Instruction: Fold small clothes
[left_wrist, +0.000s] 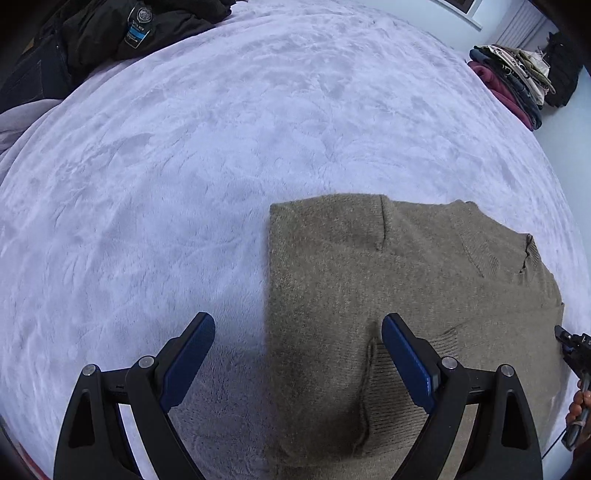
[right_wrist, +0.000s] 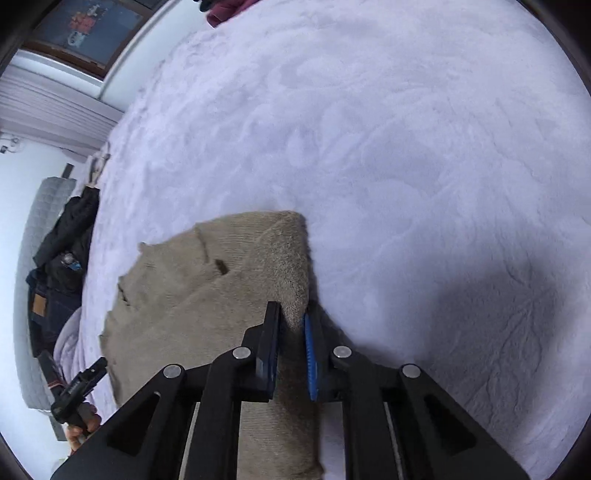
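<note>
Blanket: your work surface is a pale lilac plush blanket (left_wrist: 229, 155) that fills most of both views and lies under everything else
Sweater: your task piece, a khaki-brown knit sweater (left_wrist: 369, 280), lies flat on the blanket with its sides folded in, so a straight folded edge runs down its left side in the left wrist view; ribbed bands show near its lower part and at the neck on the far right
Dark clothes: a heap of dark clothes (left_wrist: 122, 33) with a badge and a blue tag sits at the far left edge of the blanket, well apart from the sweater; jeans lie next to it
Folded pile: a stack of folded garments (left_wrist: 513, 81) in maroon, navy and beige sits at the far right corner, also well apart from the sweater
Left gripper: your left gripper (left_wrist: 298, 325) hovers over the sweater's left folded edge with its jaws spread wide; one blue pad is over bare blanket, the other over the knit, and nothing is between them that they grip
Right gripper: your right gripper (right_wrist: 291, 321) has its jaws drawn in close around the sweater's right edge (right_wrist: 295, 295), with the knit running between the two pads; the fabric there is slightly raised
Your hand: in the right wrist view your left hand (right_wrist: 83, 424) shows at the lower left, wrapped around the other gripper's handle
</note>
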